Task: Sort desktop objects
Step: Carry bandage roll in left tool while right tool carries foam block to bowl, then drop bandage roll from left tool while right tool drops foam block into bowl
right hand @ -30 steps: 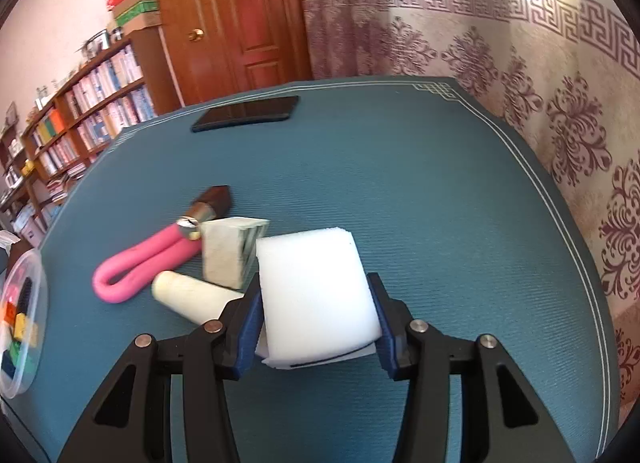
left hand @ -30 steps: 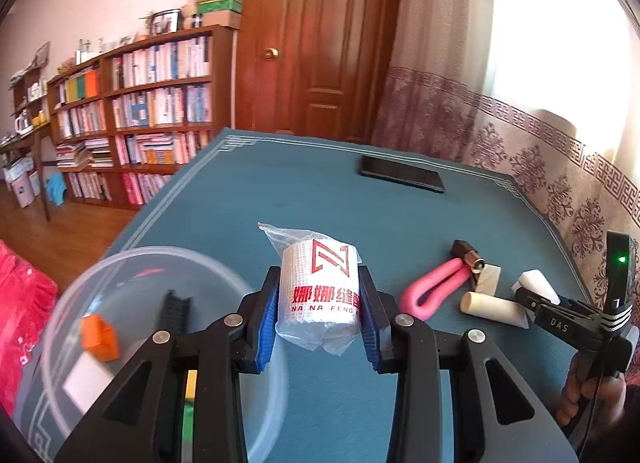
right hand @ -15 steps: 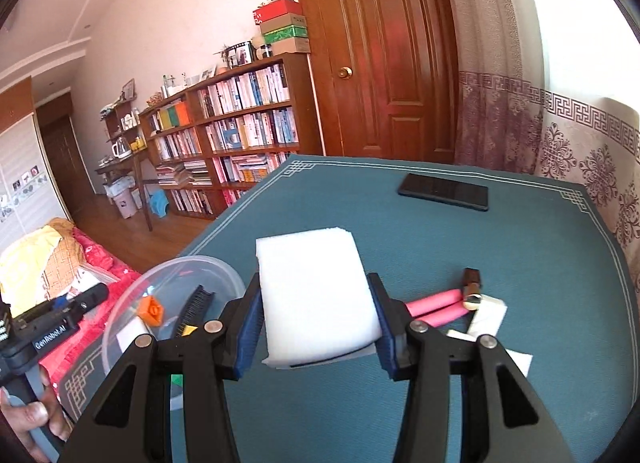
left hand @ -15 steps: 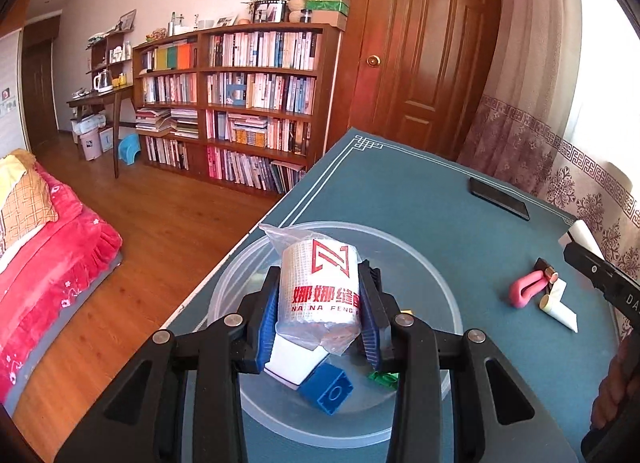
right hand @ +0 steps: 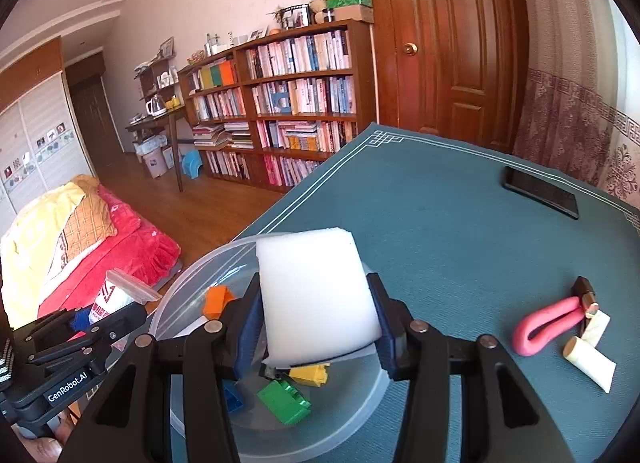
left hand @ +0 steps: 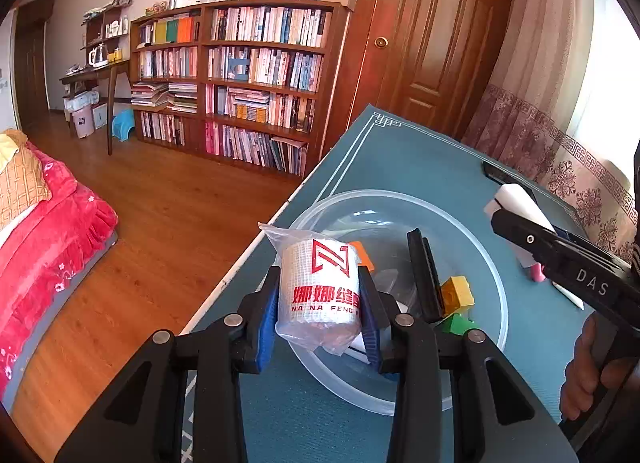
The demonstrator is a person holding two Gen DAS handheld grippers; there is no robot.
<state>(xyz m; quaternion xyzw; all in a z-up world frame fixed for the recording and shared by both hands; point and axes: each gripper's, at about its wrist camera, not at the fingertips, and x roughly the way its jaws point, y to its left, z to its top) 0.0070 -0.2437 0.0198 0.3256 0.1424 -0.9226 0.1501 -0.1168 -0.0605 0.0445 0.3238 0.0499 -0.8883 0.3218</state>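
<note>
1. the left gripper [left hand: 320,303] is clenched on a white roll in a clear bag [left hand: 320,291] with red writing on it. its blue pads [left hand: 266,327] press on both sides of the roll.
2. the roll hangs over the near left rim of the clear plastic bowl [left hand: 494,275].
3. the right gripper [right hand: 316,319] is clenched on a white foam block [right hand: 316,295]. the block is over the bowl [right hand: 360,415] too.
4. in the bowl lie a green brick [right hand: 284,401], a yellow brick [right hand: 310,375], an orange brick [right hand: 216,301], a blue brick [right hand: 232,397] and a black comb [left hand: 425,275].
5. the bowl sits at the left edge of the teal table [right hand: 440,231].
6. on the table to the right, well apart from the bowl, lie a pink bent thing [right hand: 546,327] and a cream tube [right hand: 590,363], close together.
7. a black phone [right hand: 540,191] lies far back on the table.
</note>
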